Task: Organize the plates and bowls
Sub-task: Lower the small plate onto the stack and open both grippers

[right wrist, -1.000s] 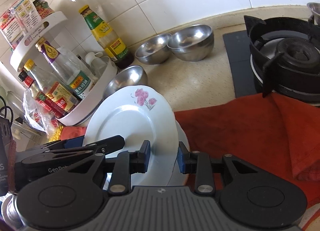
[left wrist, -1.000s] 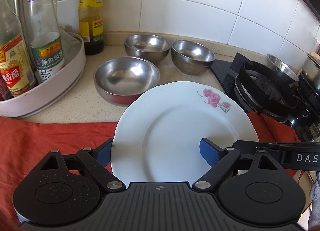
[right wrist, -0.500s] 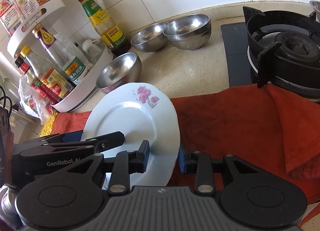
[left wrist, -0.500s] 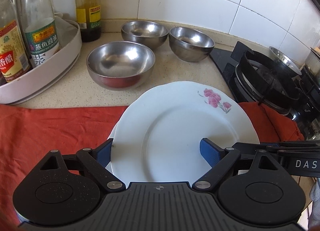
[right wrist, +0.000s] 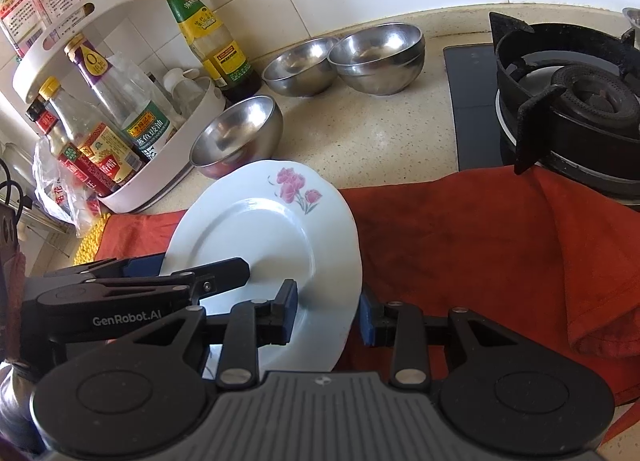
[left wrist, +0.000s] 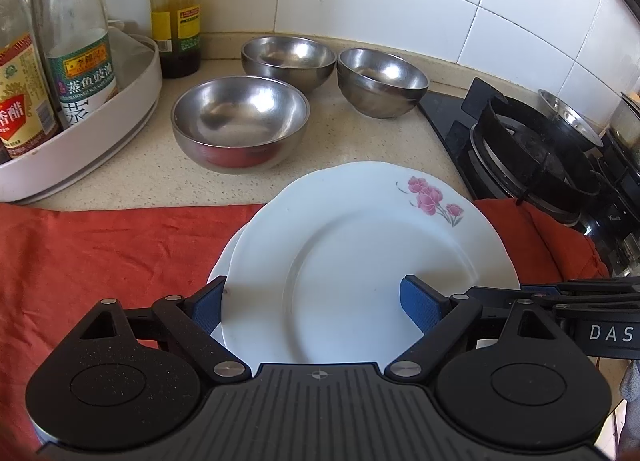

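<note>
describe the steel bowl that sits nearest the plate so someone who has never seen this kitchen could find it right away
Start at the red cloth spread along the front of the counter, where the flowered plate is. Just behind the cloth, beside the white bottle rack, stands a steel bowl. It sits alone and closest to the plate, while the other bowls stand back near the tiled wall.

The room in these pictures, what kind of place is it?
Most likely a home kitchen: a gas stove stands on the tiled counter, sauce bottles fill a white rack, and steel bowls wait beside a flowered plate.
</note>
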### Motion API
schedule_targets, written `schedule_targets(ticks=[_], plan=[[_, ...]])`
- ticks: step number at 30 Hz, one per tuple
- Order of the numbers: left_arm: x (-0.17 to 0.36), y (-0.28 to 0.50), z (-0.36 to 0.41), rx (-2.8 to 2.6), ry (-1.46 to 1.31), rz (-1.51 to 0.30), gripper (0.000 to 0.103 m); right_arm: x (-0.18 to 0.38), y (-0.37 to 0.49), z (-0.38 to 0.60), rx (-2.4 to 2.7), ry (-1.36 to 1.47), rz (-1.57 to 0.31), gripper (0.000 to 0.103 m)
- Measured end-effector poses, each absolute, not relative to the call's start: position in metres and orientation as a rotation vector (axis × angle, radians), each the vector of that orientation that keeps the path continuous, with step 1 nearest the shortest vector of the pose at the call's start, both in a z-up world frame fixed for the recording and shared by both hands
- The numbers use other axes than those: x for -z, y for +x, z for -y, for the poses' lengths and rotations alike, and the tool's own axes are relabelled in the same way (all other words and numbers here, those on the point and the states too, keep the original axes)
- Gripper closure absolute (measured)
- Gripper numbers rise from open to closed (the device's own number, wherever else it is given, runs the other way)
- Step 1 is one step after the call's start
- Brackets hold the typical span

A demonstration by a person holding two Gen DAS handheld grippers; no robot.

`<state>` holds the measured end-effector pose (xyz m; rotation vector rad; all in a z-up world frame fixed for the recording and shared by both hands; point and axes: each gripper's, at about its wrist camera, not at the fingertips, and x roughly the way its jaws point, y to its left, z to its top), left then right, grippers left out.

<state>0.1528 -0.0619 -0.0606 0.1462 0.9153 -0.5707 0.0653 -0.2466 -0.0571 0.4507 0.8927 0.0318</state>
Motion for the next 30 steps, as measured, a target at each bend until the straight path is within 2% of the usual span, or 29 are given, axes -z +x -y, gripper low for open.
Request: schedule_targets(ticks=[8, 30], plan=[[0.062, 0.154, 0.062, 0.592, 0.156, -0.911, 0.009, 0.056, 0.066, 0.241, -0.014, 0.403, -0.898, 0.063], [0.061, 0.154, 0.059, 0.581, 0.178, -0.89, 0.01, 0.053, 0.075, 0.221, 0.014, 0.239, -0.898, 0.06]])
